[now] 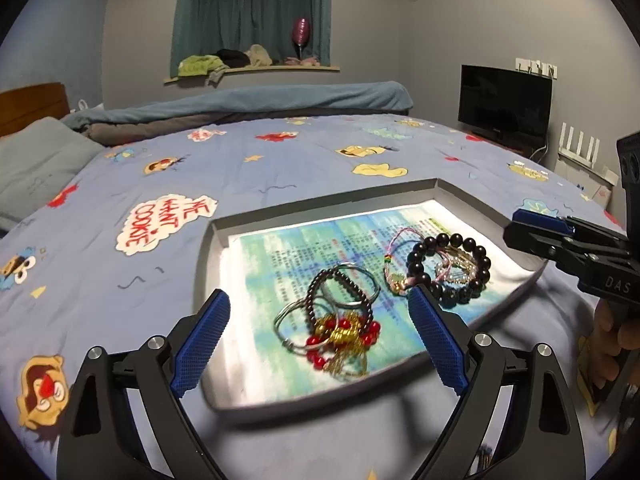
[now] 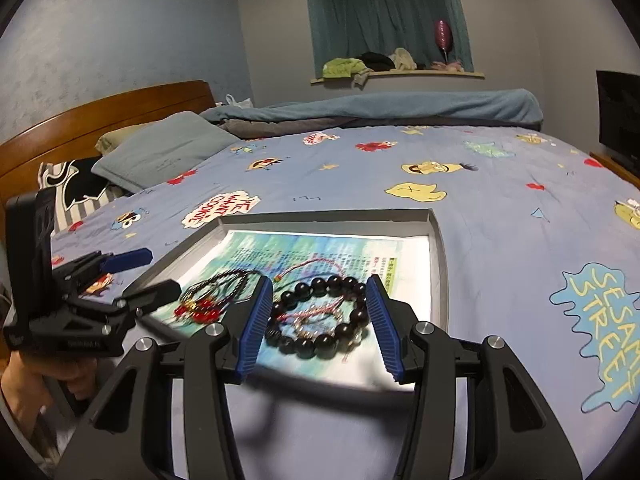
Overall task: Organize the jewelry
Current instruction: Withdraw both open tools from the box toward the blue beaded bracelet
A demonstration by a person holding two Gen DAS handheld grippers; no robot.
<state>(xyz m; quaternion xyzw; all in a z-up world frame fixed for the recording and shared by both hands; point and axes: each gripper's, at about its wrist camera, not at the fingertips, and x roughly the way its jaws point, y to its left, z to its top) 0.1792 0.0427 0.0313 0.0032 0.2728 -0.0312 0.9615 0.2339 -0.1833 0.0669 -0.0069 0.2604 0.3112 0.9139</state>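
Bedspread (image 1: 280, 160), blue with cartoon prints, fills most of both views; grey pillow (image 1: 36, 160) at left edge of left-wrist view, dark TV (image 1: 504, 100) at right. Shallow grey tray (image 1: 320, 208) sits on the bedspread, centre frame, lined with a printed blue-green sheet (image 1: 304, 248). All jewelry is inside the tray on that sheet, in two clusters. Dark bead bracelet (image 2: 316, 316) lies lower centre in right-wrist view, with thin pink cord bracelets (image 2: 320, 268) and small pale beaded strands tangled in and around it. Second cluster, lower centre in left-wrist view: silver bangles (image 1: 352, 284), a dark small-bead strand, red beads with gold chain (image 1: 344, 332). Left gripper (image 1: 320, 340): fingers spread wide, nothing between pads, red-and-gold cluster lies on the sheet in line with the gap. Right gripper (image 2: 316, 324): fingers spread partway, straddling the dark bead bracelet in view, pads not seen pressing it; bracelet rests flat on the sheet. A hand (image 2: 48, 380) holds the left gripper's handle, lower left of right-wrist view.
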